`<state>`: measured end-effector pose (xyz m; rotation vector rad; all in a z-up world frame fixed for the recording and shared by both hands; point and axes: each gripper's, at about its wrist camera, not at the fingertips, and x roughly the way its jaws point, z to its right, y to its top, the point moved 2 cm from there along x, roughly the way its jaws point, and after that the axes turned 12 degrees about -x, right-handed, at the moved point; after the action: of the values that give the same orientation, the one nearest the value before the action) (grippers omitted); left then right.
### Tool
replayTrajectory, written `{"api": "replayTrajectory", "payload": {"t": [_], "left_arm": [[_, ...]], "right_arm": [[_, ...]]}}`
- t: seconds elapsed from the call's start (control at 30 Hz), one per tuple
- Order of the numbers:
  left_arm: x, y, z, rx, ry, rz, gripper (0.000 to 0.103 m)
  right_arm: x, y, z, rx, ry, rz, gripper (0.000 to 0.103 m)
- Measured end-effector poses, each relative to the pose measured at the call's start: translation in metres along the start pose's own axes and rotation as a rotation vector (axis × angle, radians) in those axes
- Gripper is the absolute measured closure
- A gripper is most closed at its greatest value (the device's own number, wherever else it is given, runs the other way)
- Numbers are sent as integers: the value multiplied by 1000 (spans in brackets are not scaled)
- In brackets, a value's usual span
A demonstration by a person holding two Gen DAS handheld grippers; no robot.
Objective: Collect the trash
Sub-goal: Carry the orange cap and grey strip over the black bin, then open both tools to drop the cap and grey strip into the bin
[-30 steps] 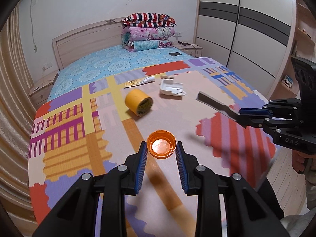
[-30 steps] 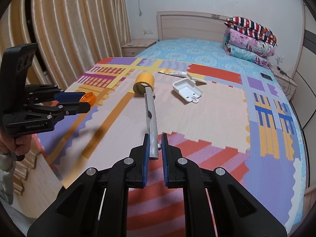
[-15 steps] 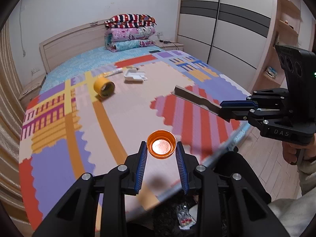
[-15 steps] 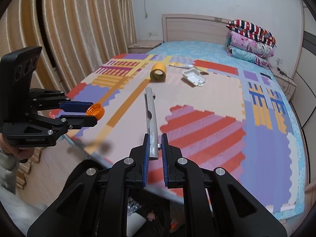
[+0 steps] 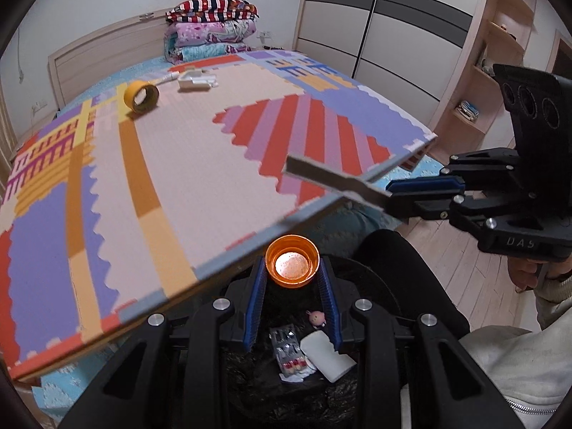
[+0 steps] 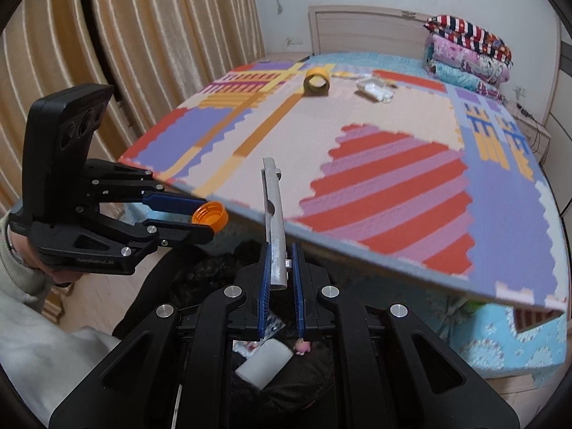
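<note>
My left gripper [image 5: 292,274] is shut on an orange bottle cap [image 5: 292,266], held past the mat's front edge over a black trash bag [image 5: 286,386]. The left gripper [image 6: 211,216] and its cap [image 6: 210,216] also show in the right wrist view. My right gripper [image 6: 280,268] is shut on a grey metal strip [image 6: 273,211] that points forward, also above the bag [image 6: 286,386]. In the left wrist view the right gripper [image 5: 393,196] holds the strip [image 5: 329,178] level. A yellow tape roll [image 5: 141,97], a white plastic tray [image 5: 195,80] and a tube lie far back on the mat.
The bag holds a white roll [image 5: 327,357], a blister pack [image 5: 287,348] and a small pink figure [image 5: 316,318]. The colourful foam mat [image 5: 161,164] covers the bed. Folded quilts [image 5: 211,30] sit at the headboard. Wardrobe [image 5: 386,35] right, curtains [image 6: 125,53] left.
Both grippers have pulled back from over the mat to beyond its front edge, still holding the cap and the strip. The trash bag has come into view below them.
</note>
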<state>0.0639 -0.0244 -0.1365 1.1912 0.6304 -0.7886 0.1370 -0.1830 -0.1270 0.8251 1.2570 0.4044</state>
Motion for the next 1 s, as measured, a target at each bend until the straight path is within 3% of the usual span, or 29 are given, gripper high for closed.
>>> {"api": "replayTrajectory", "payload": {"t": [0.23, 0.6, 1.0], "left_arm": [[21, -34, 12, 36, 7, -75, 74], [61, -77, 4, -45, -15, -196, 74], [100, -91, -10, -113, 6, -299, 71]], "right_arm": [[20, -33, -18, 11, 71, -78, 91], [61, -75, -29, 58, 110, -203, 91], [98, -98, -25, 132, 167, -296, 90]]}}
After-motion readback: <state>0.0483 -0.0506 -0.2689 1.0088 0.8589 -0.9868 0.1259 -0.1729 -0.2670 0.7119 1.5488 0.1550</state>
